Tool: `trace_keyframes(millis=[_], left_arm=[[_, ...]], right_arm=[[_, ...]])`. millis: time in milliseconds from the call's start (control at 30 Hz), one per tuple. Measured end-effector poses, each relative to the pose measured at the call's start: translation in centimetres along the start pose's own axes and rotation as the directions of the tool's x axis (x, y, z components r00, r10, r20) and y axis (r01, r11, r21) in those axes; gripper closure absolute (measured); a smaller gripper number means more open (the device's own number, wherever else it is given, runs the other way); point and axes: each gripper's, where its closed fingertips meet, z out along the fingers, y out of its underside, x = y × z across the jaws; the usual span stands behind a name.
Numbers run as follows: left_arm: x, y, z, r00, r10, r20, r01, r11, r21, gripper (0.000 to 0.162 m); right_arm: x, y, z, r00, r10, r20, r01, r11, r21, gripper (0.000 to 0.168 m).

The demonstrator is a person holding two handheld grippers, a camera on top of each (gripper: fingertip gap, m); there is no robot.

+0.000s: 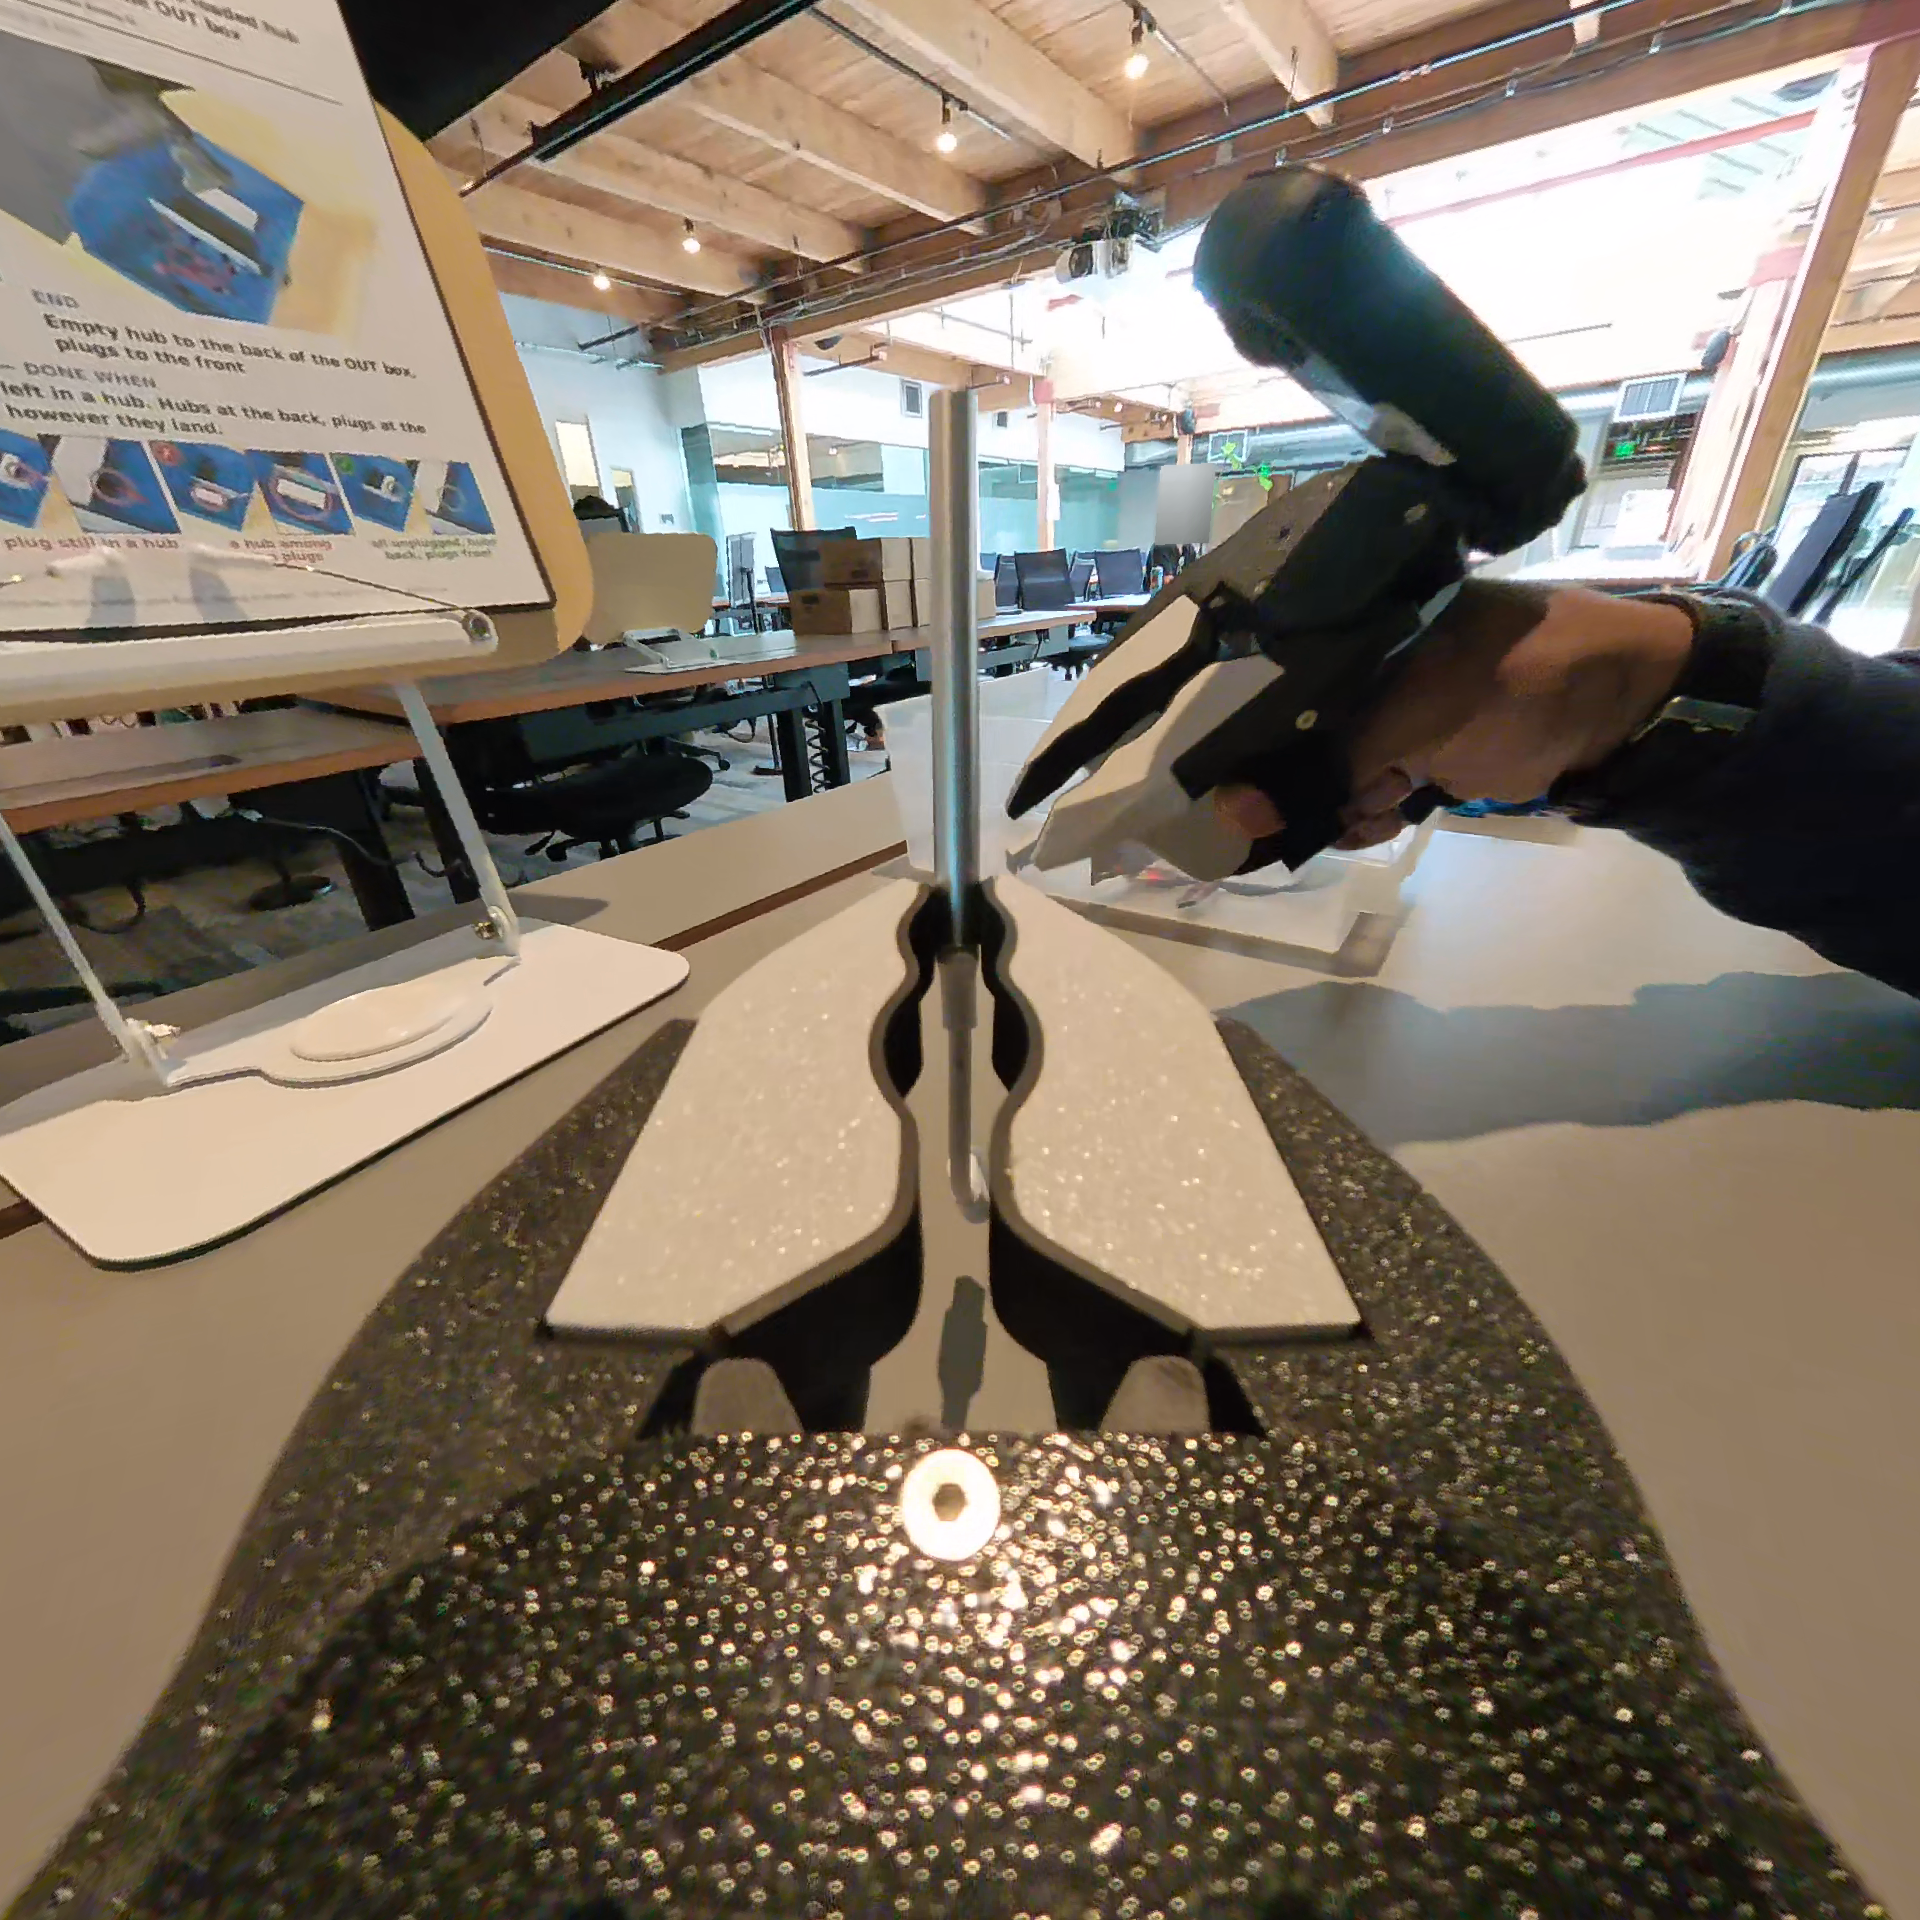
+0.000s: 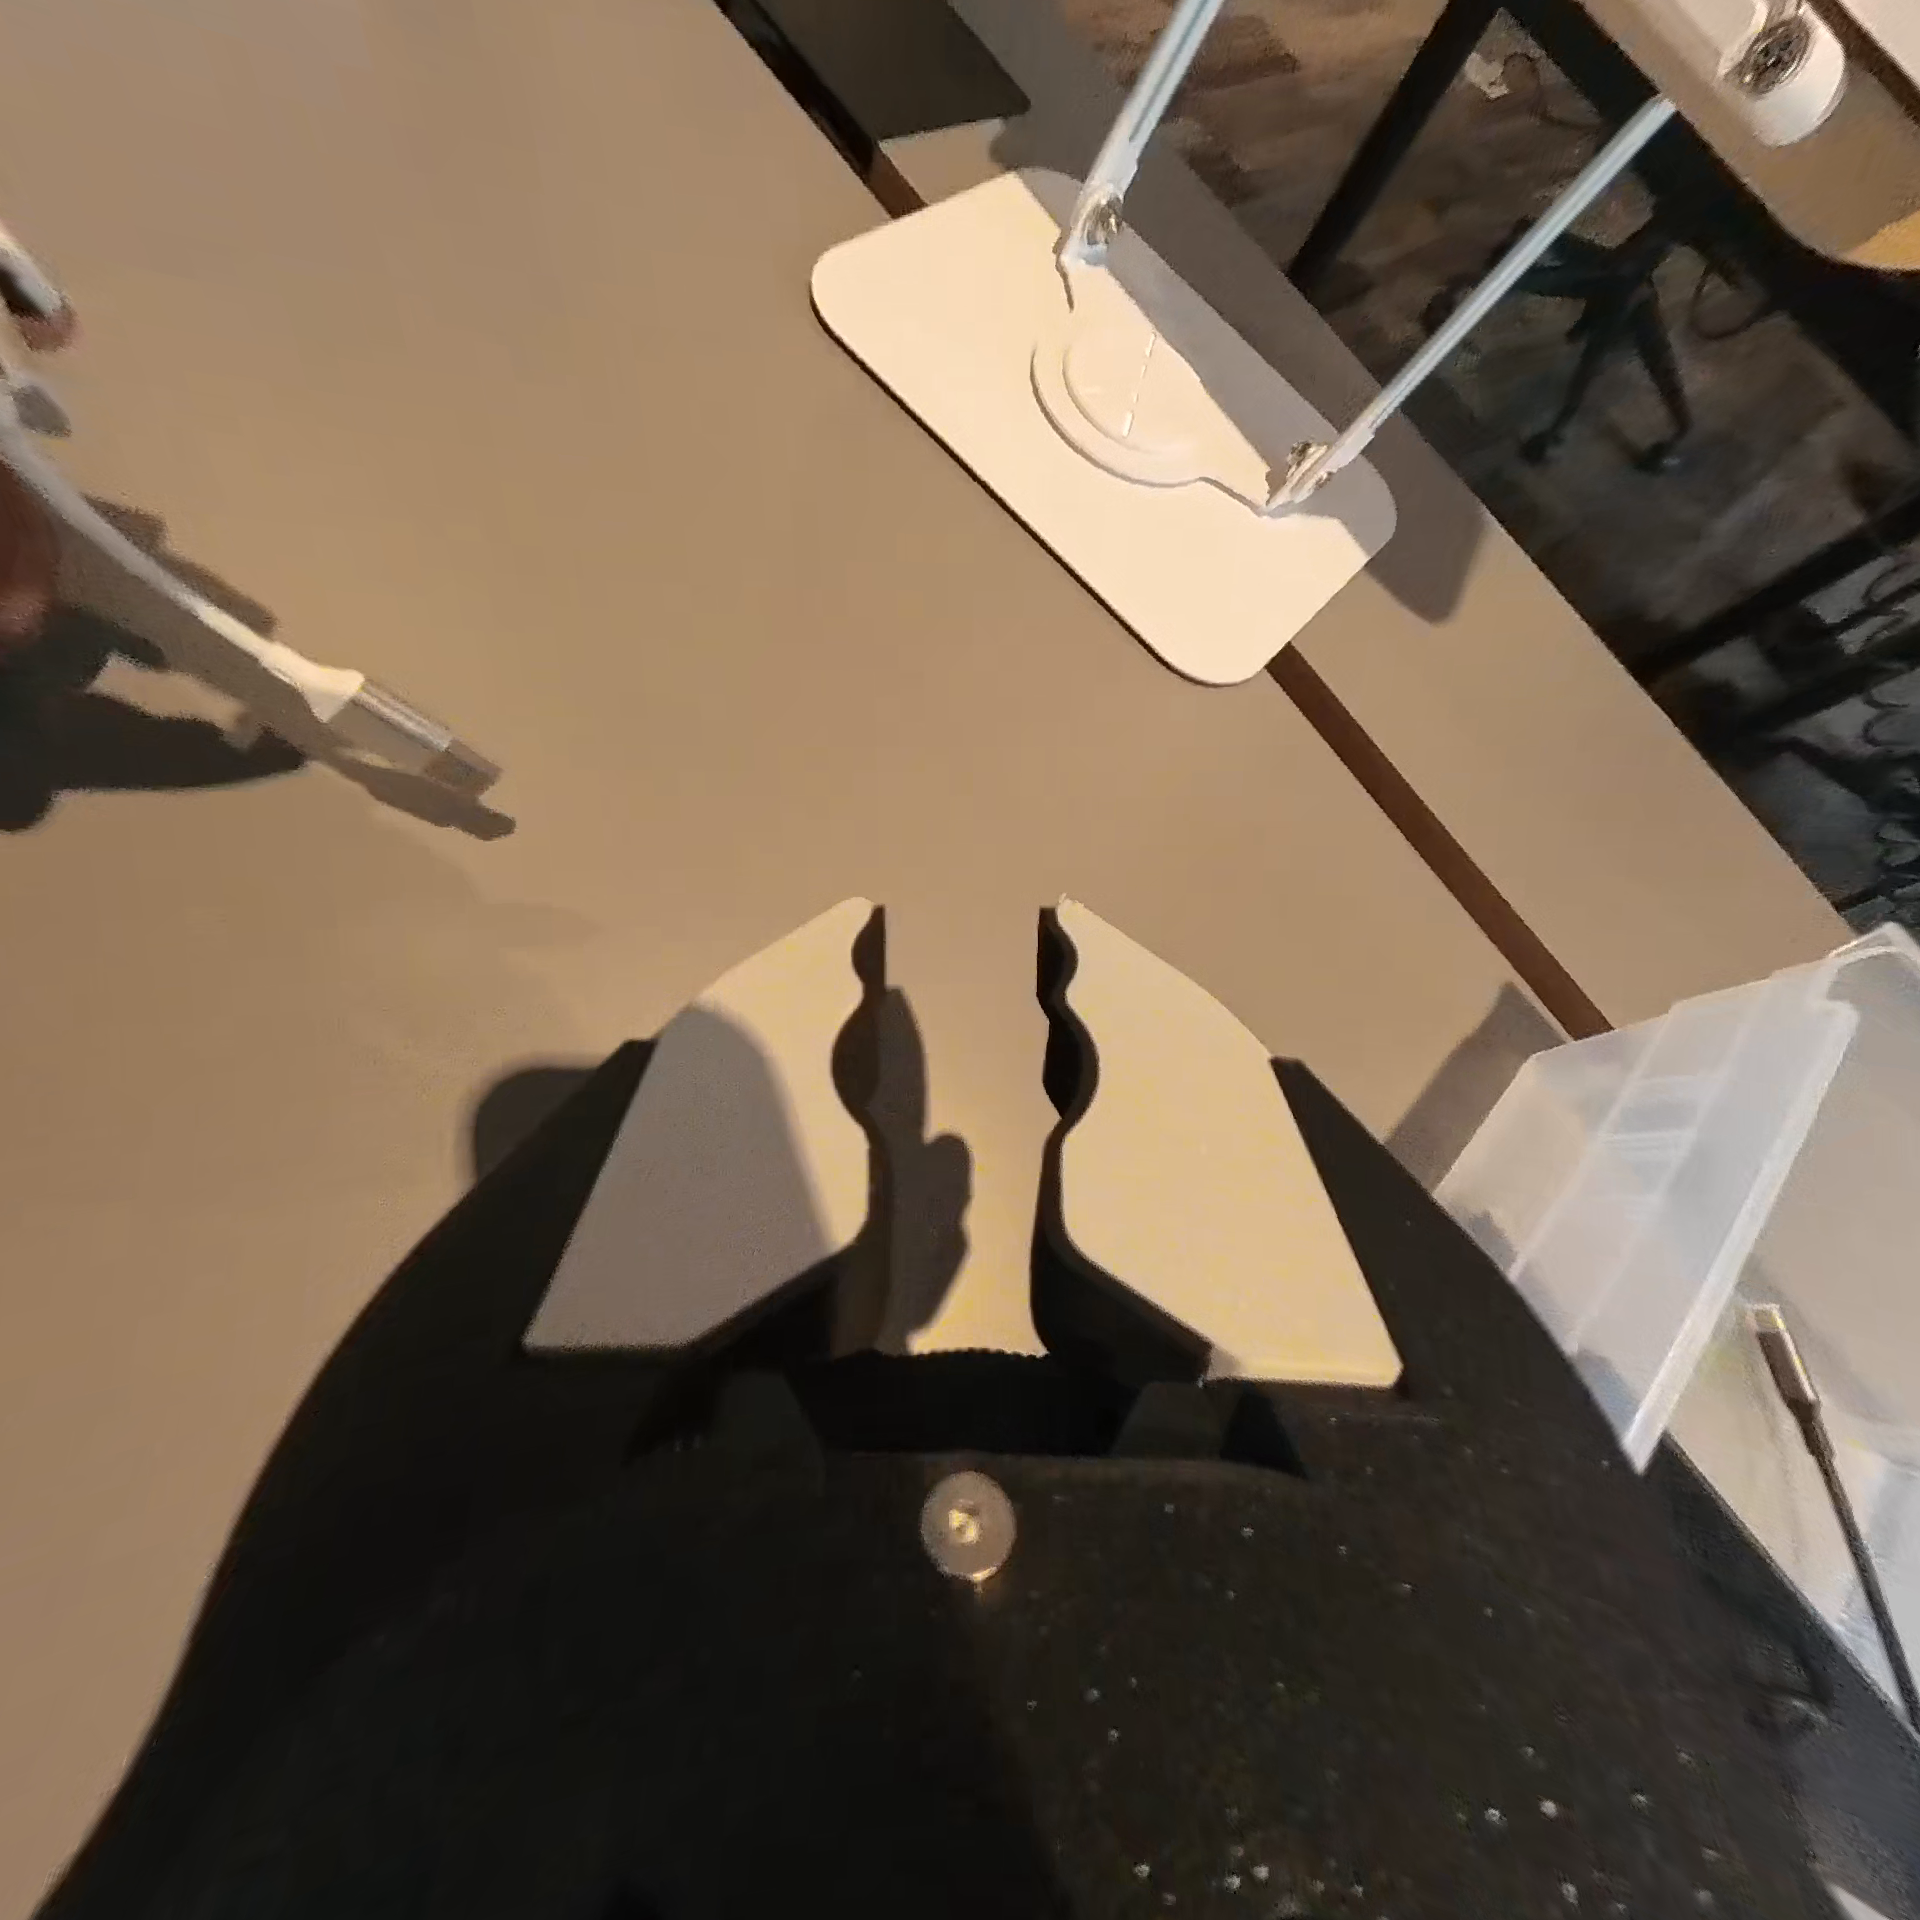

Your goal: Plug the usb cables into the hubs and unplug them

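Observation:
My left gripper (image 1: 956,906) is shut on a slim silver hub (image 1: 953,644) that sticks straight out past the fingertips, above the grey table (image 1: 1610,1299). The hub's pale cable (image 1: 966,1153) curls back between the fingers. In the right wrist view the same hub (image 2: 416,732) shows at the left, held in the left gripper (image 2: 296,681). My right gripper (image 2: 961,914) is open and empty above bare table. In the left wrist view the right gripper (image 1: 1039,831), held by a hand, hangs over a clear plastic box (image 1: 1340,914).
A white document stand with an instruction sheet (image 1: 239,312) stands on its base (image 1: 343,1070) at the far left; the base also shows in the right wrist view (image 2: 1101,416). The clear box (image 2: 1662,1143) holds a dark cable (image 2: 1813,1455). The table's far edge (image 2: 1434,831) runs behind it. Spacing between my two grippers at the tips: around 15 cm.

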Motion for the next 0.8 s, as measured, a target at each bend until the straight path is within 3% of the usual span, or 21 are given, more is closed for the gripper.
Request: trace_keyframes(millis=[233, 433, 600, 700, 800], left_arm=[[0.4, -0.1, -0.1, 1.000, -0.017, -0.017, 0.017, 1.000, -0.001, 0.155], [0.7, -1.0, -0.5, 1.000, -0.001, -0.015, 0.001, 1.000, 0.021, 0.155], [1.1, -1.3, -0.5, 1.000, 0.008, -0.023, -0.008, 1.000, 0.026, 0.155], [1.4, -1.1, -0.4, 0.999, 0.013, -0.033, -0.012, 1.000, 0.019, 0.155], [1.6, -1.0, -0.3, 0.999, 0.019, -0.038, -0.019, 1.000, 0.015, 0.155]], right_arm=[[0.3, -2.9, -2.3, 0.991, 0.106, 0.081, -0.117, 0.982, 0.149, 0.137], [6.0, -3.8, -9.8, 0.986, 0.135, 0.097, -0.154, 0.964, 0.218, 0.135], [15.0, 1.2, -16.2, 0.977, 0.209, -0.038, -0.197, 0.958, 0.207, 0.142], [16.3, 6.0, -16.2, 0.974, 0.228, 0.004, -0.228, 0.971, 0.075, 0.145], [14.9, 10.1, -14.1, 0.969, 0.219, 0.113, -0.209, 0.973, -0.094, 0.144]])
